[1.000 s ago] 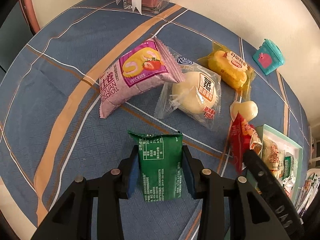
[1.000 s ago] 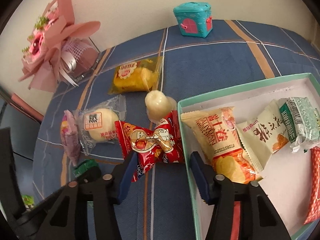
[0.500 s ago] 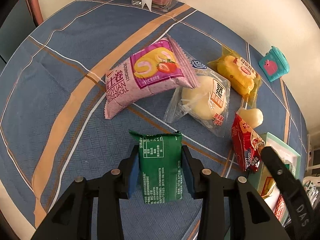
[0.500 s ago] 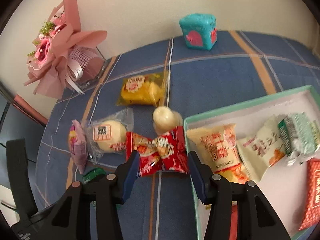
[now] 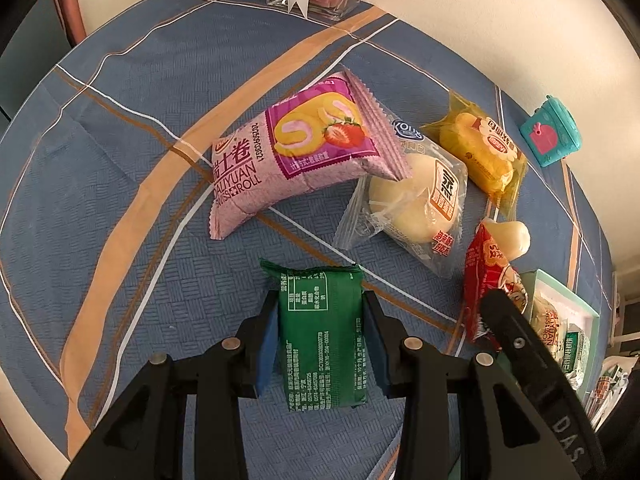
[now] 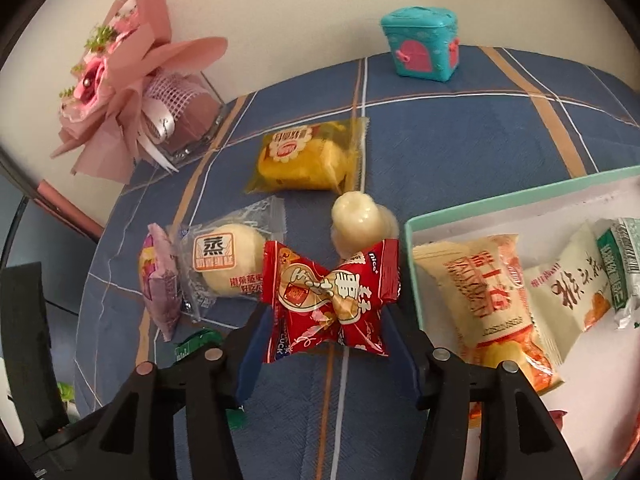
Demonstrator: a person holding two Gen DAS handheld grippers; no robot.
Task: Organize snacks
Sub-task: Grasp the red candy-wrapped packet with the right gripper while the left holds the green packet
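Note:
My left gripper is shut on a green snack packet, held just over the blue plaid cloth. My right gripper is shut on a red bow-shaped candy packet, lifted beside the left wall of the mint-rimmed white box. On the cloth lie a pink Swiss roll pack, a clear-wrapped steamed bun, a yellow cake pack and a white jelly cup. The box holds several packets, among them an orange-and-cream one.
A pink bouquet in a glass holder stands at the back left by the wall. A teal toy chest stands at the back. The table's round edge runs along the left in the left wrist view.
The right gripper closed on the red candy packet and raised it off the cloth. The left gripper, still holding the green packet, drew back from the other snacks.

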